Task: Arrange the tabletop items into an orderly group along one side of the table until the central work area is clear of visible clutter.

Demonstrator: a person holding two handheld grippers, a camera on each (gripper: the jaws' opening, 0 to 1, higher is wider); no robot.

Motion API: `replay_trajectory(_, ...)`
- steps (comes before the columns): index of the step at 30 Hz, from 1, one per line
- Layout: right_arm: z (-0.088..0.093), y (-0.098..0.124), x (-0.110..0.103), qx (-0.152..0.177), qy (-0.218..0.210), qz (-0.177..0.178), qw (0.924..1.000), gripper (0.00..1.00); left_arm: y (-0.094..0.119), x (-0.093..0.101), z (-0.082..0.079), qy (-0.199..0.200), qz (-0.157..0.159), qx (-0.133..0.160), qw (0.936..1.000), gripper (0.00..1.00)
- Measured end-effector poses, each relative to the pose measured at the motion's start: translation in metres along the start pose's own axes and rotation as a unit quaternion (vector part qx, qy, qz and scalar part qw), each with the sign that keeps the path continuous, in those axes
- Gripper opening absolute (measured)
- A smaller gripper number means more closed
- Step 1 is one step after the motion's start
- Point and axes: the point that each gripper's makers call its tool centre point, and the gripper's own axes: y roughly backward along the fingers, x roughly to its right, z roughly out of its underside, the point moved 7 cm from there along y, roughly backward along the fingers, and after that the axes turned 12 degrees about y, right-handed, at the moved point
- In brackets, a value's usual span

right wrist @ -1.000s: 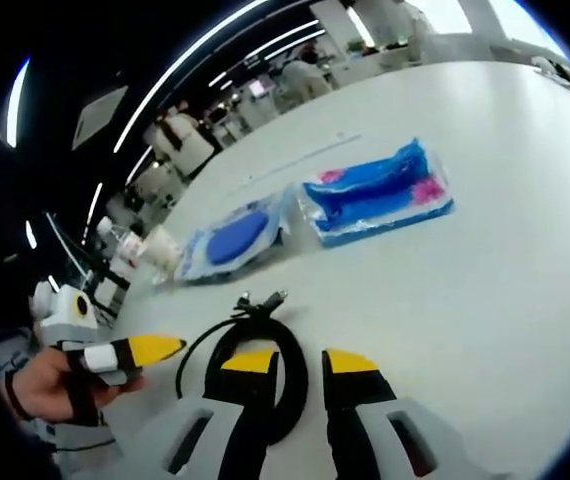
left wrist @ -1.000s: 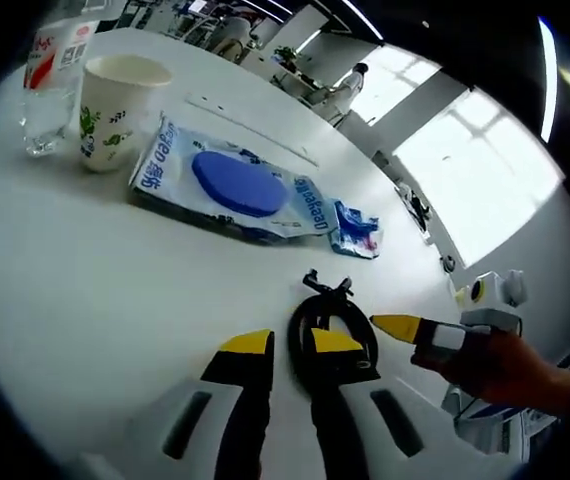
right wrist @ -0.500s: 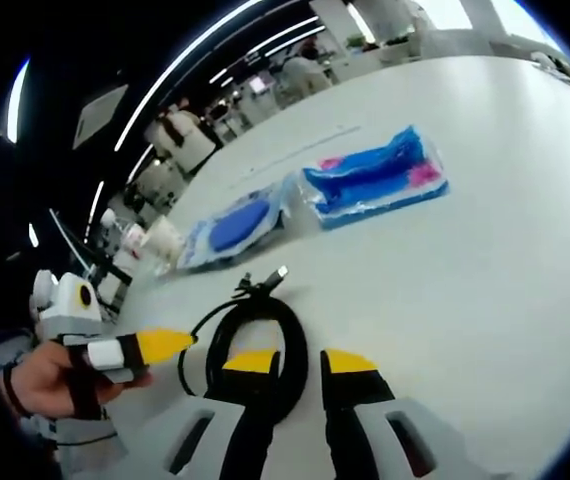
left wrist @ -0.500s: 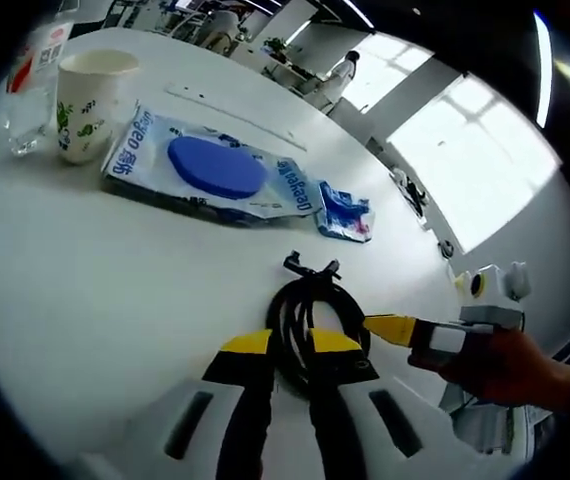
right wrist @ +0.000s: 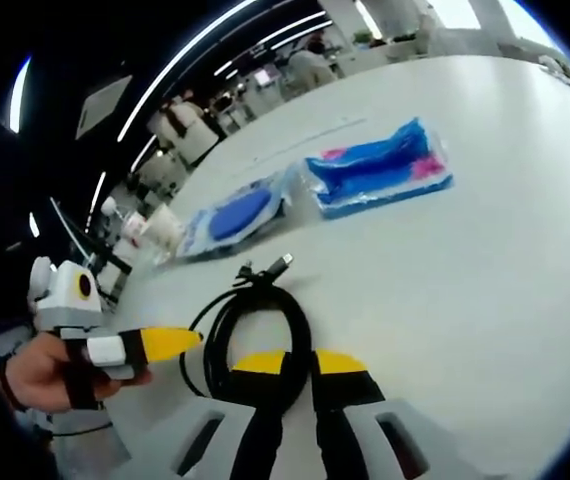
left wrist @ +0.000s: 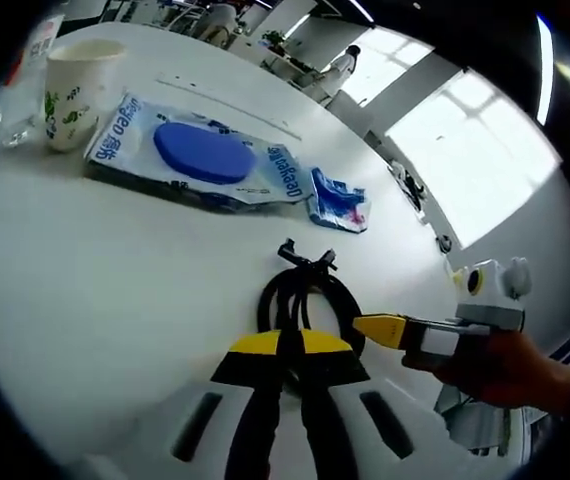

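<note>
Left gripper view showed both grippers, left (left wrist: 287,345) and right (right wrist: 298,363), newly pinched on the cable (left wrist: 303,295) near the blue pack (left wrist: 190,158), ready for relocation.

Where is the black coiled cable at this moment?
In both views the black coiled cable lies on the white table at bottom centre, pinched between each gripper's yellow-tipped fingers, nearer than the blue packets.
</note>
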Motion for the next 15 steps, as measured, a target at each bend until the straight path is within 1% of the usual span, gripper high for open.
replay_trajectory(8,-0.002,0.004,0.007,0.005,-0.002,0.006,1.0000,0.05,-0.007,0.009,0.000,-0.003,0.004,-0.003,1.0000,0.01)
replay_trajectory(15,-0.007,0.007,0.014,0.008,-0.002,0.009,0.9999,0.05,-0.013,0.016,-0.005,-0.008,0.009,-0.003,0.9999,0.01)
